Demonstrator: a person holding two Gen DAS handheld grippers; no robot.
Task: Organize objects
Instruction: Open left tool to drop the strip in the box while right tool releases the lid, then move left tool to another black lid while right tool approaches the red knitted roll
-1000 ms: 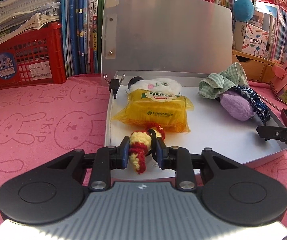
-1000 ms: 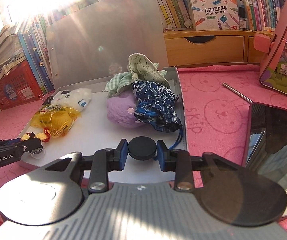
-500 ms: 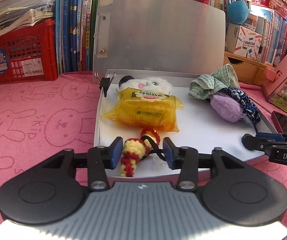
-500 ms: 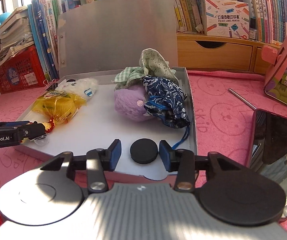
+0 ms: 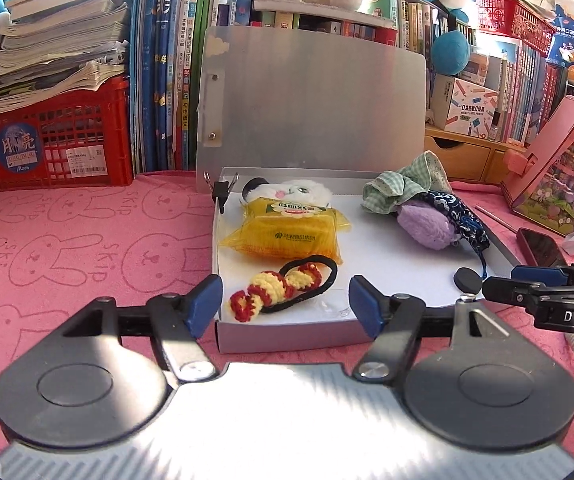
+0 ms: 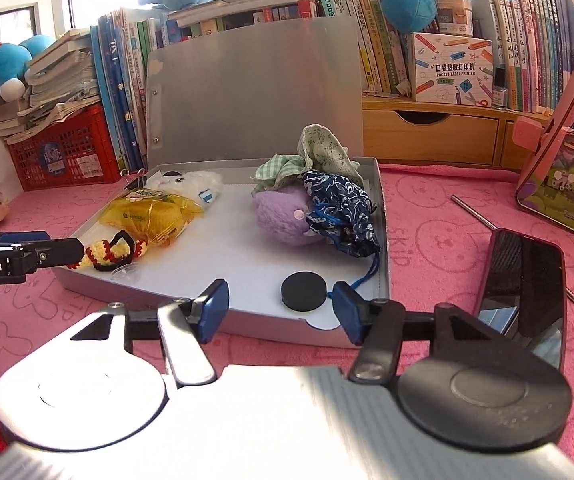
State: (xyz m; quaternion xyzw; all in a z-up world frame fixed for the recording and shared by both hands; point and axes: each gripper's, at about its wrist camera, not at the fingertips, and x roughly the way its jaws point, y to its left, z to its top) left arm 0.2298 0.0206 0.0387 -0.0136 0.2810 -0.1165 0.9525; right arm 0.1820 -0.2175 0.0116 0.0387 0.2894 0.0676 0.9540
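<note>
Pink bunny cloth (image 5: pixel 67 248), bookshelves behind | grey box (image 5: pixel 287 336): crochet hair tie (image 5: pixel 275 288) soft, light, pinch mid-body | black disc (image 6: pixel 303 291) probably rigid, grip edges | left gripper (image 5: pixel 283 304), right gripper (image 6: pixel 281 308) both spread wide, holding nothing

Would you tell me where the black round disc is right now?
The black disc lies in the silver box's front right corner, just ahead of the open right tool, beside the blue pouch's drawstring.

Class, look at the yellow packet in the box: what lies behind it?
A white plush toy lies behind the yellow packet; its face shows, its lower body is covered.
</note>
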